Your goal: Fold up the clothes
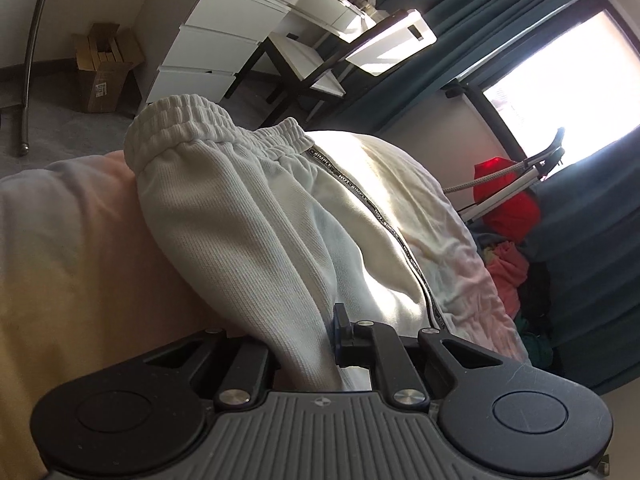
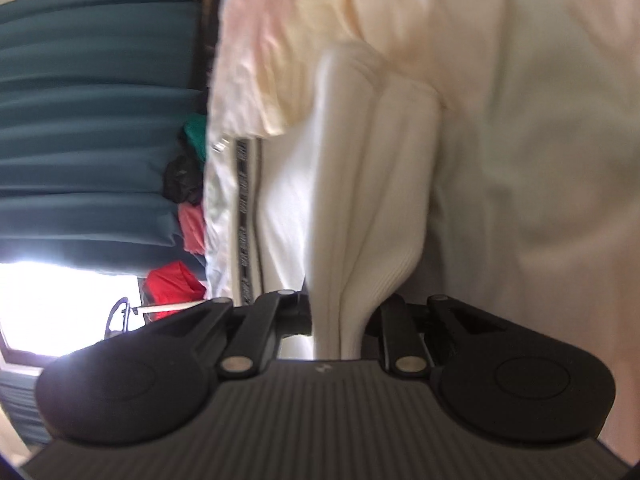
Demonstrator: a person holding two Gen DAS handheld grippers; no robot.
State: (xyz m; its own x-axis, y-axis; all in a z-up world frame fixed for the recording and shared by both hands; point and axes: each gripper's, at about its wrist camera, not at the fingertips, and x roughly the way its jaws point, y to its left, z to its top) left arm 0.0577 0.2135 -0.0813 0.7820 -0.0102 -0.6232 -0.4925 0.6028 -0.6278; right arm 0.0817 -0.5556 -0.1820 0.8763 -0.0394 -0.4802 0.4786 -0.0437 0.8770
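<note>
Item 1 – white sweatpants [image 1: 256, 216]: ribbed knit, elastic waistband bunched at the far end, black side tape w/ white lettering running down one seam. We log them lying lengthwise on the bed [image 1: 80, 248], draped over its pale pink/cream sheet, near end lifted into both tools.

Item 2 – left gripper [image 1: 308, 344]: jaws pinched nearly together on a thick fold of the sweatpants fabric; cloth fills the gap btwn the fingers and runs back over the tool body.

Item 3 – right gripper [image 2: 340, 320]: jaws likewise drawn in tight on a doubled fold of the same garment; two ribbed layers pass btwn the fingers. Right wrist view is blurred, so we can't read finer detail.

Item 4 – surroundings, all placed rel. to the bed:
- white drawer unit [image 1: 212, 44] beyond the bed's far end, cluttered top.
- white side table w/ dark legs [image 1: 312, 68] just beside the drawers, nearer the window.
- cardboard boxes [image 1: 104, 68] on grey carpet, beyond the bed, on the far side of the drawers from the window.
- teal curtains [image 1: 592, 264] along the bed's window side; bright window [image 1: 560, 92] btwn them.
- pile of coloured clothes [image 1: 508, 264] (red, coral, green, black) heaped against the bed's curtain-side edge.
</note>
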